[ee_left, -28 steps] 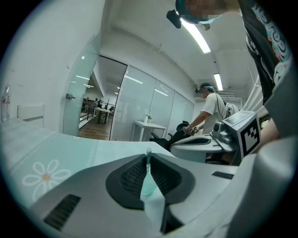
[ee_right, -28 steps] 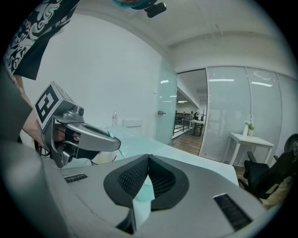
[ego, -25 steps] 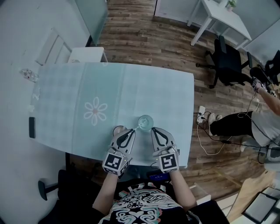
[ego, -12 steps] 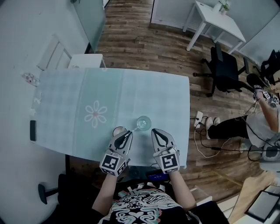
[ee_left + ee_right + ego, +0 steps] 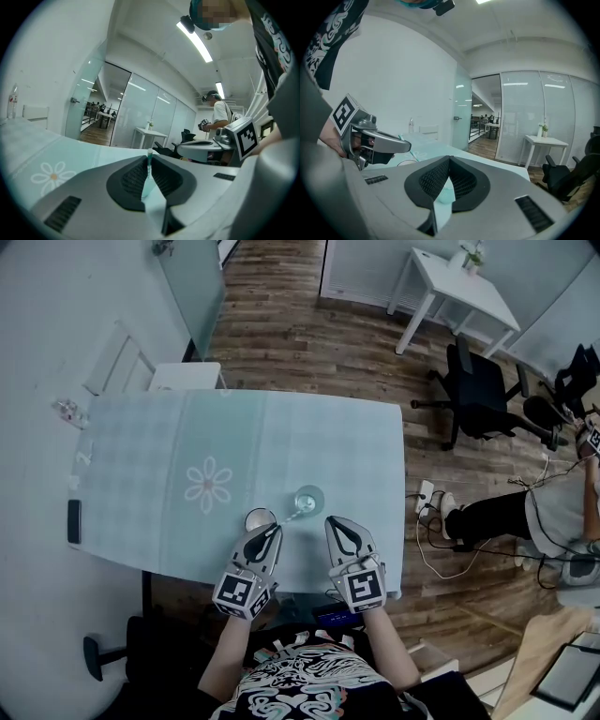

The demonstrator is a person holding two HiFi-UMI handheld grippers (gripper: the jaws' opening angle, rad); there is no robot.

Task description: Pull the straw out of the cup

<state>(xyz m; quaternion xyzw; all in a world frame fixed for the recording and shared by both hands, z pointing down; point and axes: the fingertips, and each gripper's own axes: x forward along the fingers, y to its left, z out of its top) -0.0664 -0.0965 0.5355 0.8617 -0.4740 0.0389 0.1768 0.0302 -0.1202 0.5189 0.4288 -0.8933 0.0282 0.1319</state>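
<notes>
Two claws hang low over the desk: your left claw pinches the thin straw near its top, its foot seemingly inside the clear cup, right claw closed and empty; light, bendy, crushable, so squeeze gently.

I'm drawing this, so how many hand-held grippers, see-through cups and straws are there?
hand-held grippers: 2
see-through cup: 1
straw: 1
Total: 4
</notes>
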